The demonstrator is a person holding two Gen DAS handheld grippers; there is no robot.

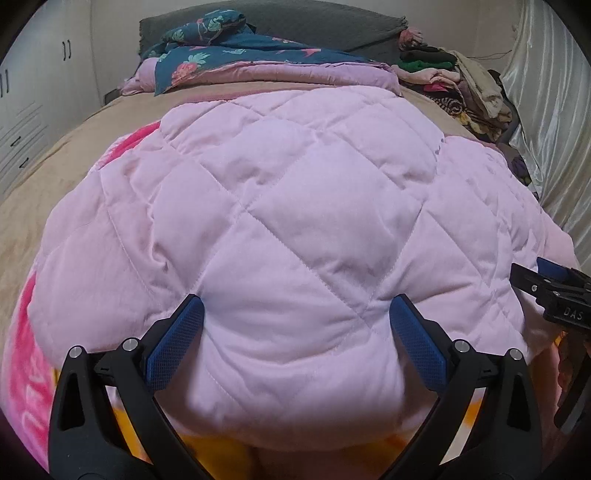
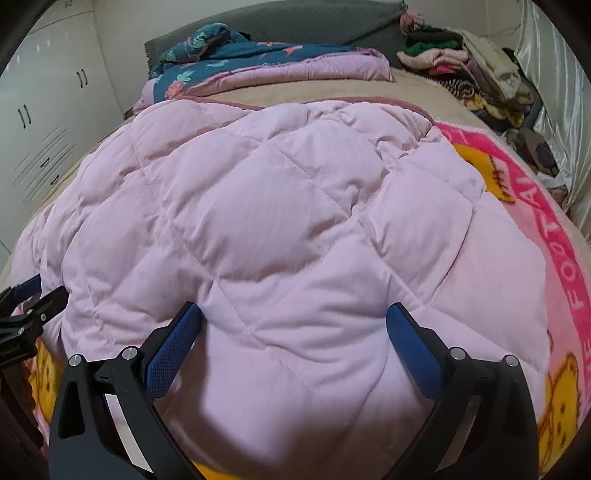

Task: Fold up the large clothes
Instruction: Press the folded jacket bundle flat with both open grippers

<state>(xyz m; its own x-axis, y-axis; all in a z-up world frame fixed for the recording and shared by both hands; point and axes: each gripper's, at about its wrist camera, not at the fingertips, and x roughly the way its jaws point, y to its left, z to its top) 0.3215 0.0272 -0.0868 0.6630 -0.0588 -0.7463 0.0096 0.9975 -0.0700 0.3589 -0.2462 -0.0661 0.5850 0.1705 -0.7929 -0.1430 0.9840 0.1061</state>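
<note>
A bed (image 1: 55,155) in a tan cover fills both views, and on it lies the pale pink quilted comforter (image 1: 295,206), folded into a thick pad that covers most of the near half. Under it is a bright pink fleece blanket (image 2: 554,280). The right wrist view shows its white lettering and yellow cartoon figures along the right edge, while the left wrist view catches only a pink strip at the left and a little yellow below the fold.

Far back, a dark teal floral quilt (image 1: 236,55) lies bunched against a grey headboard (image 1: 314,22), with a heap of mixed clothes (image 2: 480,74) at the right corner. White cupboard doors (image 2: 48,122) stand at the left.

The left tongs (image 1: 297,314) are spread wide, their blue pads (image 1: 417,347) resting on either side of a puffed bulge of comforter without pinching it. The right tongs (image 2: 293,319) stand equally wide over the near fold. Each view glimpses the other tool at its side edge.
</note>
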